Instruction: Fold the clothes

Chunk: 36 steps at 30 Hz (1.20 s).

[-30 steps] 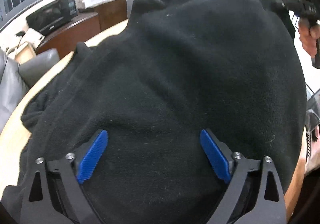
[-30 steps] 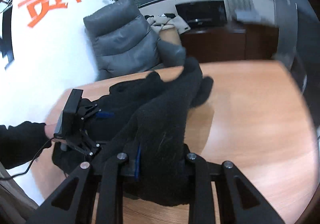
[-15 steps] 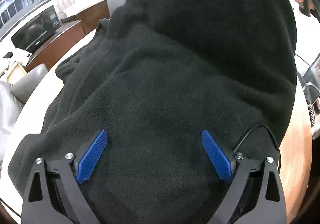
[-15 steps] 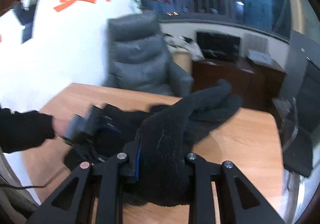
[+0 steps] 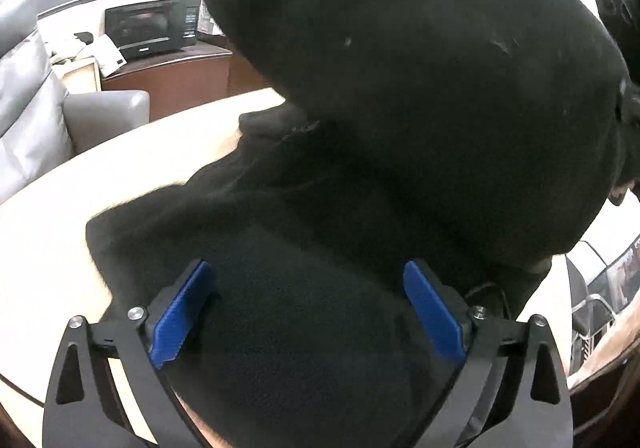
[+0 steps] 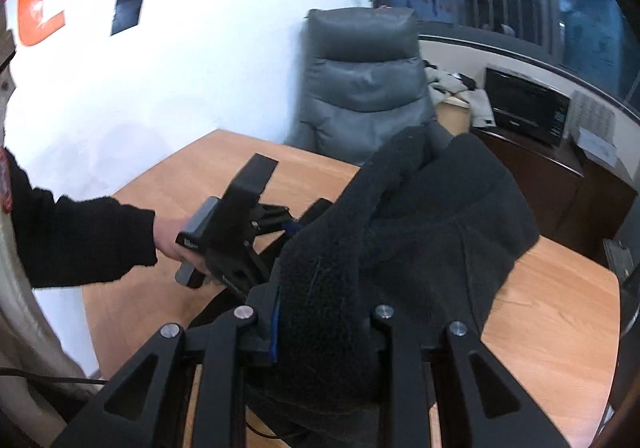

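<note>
Your right gripper (image 6: 324,332) is clenched on a thick fold of the black fleece garment (image 6: 440,215), the pile bunched tight between its two jaws with only a sliver of blue pad showing at the left jaw's inner face. From that pinch the fleece rises away from you in a raised ridge and then drops onto the round light-wood table (image 6: 560,312), where the rest of it lies heaped toward the table's far side, in front of the grey padded office chair (image 6: 360,87). Your left gripper (image 5: 308,312) stands released, its jaws spread wide with both blue ribbed pads (image 5: 182,312) clear to see, and the fleece lies flat beneath and between them without being pinched; the left pad sits just inside the garment's near-left edge, where bare table (image 5: 100,175) shows beside it. In the left wrist view the lifted part of the garment (image 5: 420,87) hangs as a big dark flap over the flat part, arching from the right and covering most of the picture. In the right wrist view your left hand (image 6: 168,240), in a black sleeve, holds the left gripper (image 6: 288,224) at the near-left side of the table, its tips touching the fleece edge. Behind the table, a black microwave oven (image 5: 152,25) sits on a dark wooden cabinet (image 5: 172,75).
</note>
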### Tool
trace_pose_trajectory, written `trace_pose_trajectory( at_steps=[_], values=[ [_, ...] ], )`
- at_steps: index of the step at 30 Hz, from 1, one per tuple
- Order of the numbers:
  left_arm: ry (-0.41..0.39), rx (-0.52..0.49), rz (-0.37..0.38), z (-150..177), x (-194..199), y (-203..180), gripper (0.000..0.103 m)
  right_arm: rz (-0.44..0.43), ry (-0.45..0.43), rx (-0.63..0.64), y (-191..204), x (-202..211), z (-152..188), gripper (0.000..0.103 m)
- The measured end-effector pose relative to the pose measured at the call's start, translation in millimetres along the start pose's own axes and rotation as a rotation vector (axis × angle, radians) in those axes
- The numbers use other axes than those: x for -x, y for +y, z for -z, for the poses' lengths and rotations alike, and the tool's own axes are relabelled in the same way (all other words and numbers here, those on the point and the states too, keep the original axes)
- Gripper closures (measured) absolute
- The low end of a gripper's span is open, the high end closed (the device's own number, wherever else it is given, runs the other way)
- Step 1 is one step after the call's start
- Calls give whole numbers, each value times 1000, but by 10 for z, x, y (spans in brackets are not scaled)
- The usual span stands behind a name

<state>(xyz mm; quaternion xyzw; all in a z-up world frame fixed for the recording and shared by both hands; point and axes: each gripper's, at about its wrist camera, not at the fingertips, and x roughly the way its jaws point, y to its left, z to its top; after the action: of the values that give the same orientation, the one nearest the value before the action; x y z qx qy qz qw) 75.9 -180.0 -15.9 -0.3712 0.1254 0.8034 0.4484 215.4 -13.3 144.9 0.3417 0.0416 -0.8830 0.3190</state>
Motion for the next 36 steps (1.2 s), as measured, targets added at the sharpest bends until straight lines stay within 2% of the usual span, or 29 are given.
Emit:
trace_pose_trajectory(
  at_steps=[4, 7, 12, 14, 16, 20, 26, 28, 32, 33, 36],
  values=[
    [9, -33, -30, 174, 14, -20, 2, -60, -13, 0, 80, -66, -7, 78],
    [-8, 30, -40, 183, -16, 0, 2, -93, 25, 22, 225, -206, -43, 78],
    [-48, 119, -59, 179, -49, -25, 2, -140, 37, 3, 325, -291, -138, 78],
    [-50, 136, -54, 190, -73, -35, 3, -135, 101, -17, 301, -465, 37, 78],
    [-41, 97, -60, 235, -40, -67, 3, -133, 160, -66, 233, -620, 220, 78],
    [-61, 156, 11, 333, 222, 123, 3, -162, 150, -71, 226, -643, 288, 78],
    [-140, 228, -23, 386, 741, 349, 0, -189, 122, -38, 228, -502, 289, 78],
    [-127, 238, -3, 450, 723, 346, 0, -205, 128, -20, 264, -537, 339, 77],
    [-16, 249, 4, 635, 469, 360, 2, -246, 171, -11, 370, -831, 503, 77],
    [-12, 270, 5, 660, 447, 372, 3, -258, 176, -11, 403, -890, 537, 77],
    [-99, 357, -28, 690, 698, 511, 2, -277, 192, 14, 497, -997, 611, 76]
  ],
)
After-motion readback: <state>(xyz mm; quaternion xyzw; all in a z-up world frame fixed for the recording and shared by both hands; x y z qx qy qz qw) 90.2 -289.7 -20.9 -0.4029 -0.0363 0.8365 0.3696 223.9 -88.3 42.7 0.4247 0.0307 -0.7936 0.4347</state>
